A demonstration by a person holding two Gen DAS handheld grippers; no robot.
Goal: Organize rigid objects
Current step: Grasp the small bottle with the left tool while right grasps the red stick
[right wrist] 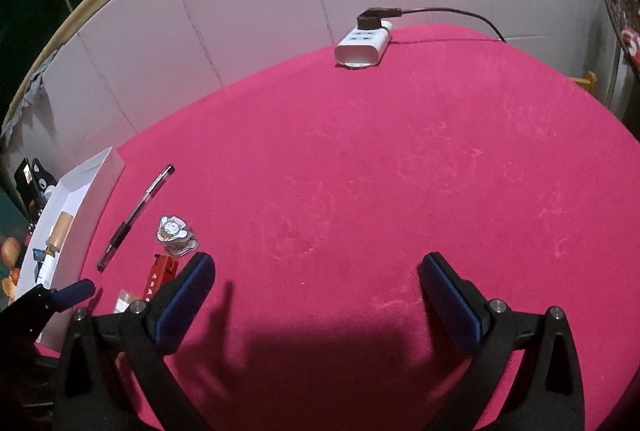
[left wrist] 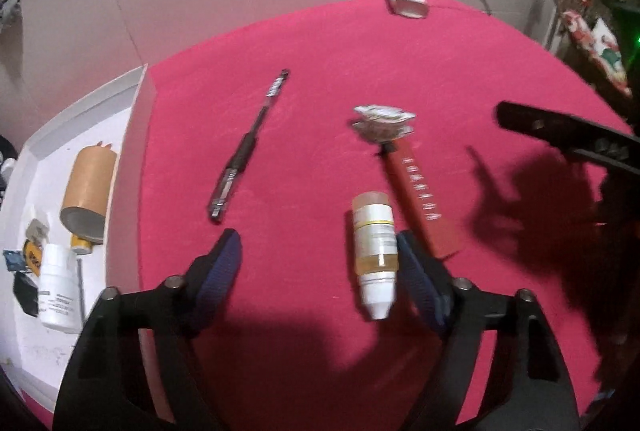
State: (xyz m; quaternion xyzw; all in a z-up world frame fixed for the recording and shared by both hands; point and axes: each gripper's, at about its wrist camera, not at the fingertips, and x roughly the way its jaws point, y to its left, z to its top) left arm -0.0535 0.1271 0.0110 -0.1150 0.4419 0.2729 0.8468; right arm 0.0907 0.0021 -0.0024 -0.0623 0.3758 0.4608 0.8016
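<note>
My left gripper [left wrist: 318,263] is open over the pink tablecloth [left wrist: 320,71]. A small bottle of yellow liquid with a white cap [left wrist: 374,255] lies between the jaws, close against the right finger [left wrist: 416,279]. A red tube [left wrist: 420,199] lies just beyond it, with a small printed packet [left wrist: 382,123] at its far end. A black pen [left wrist: 248,147] lies to the left. A white box [left wrist: 132,151] at the left holds a brown roll [left wrist: 88,187] and a white bottle [left wrist: 58,287]. My right gripper [right wrist: 316,295] is open and empty over bare cloth.
A white power strip [right wrist: 362,45] with a black plug and cable sits at the table's far edge. White wall panels [right wrist: 240,11] stand behind the table. The right gripper's dark finger [left wrist: 560,135] shows at the right of the left wrist view.
</note>
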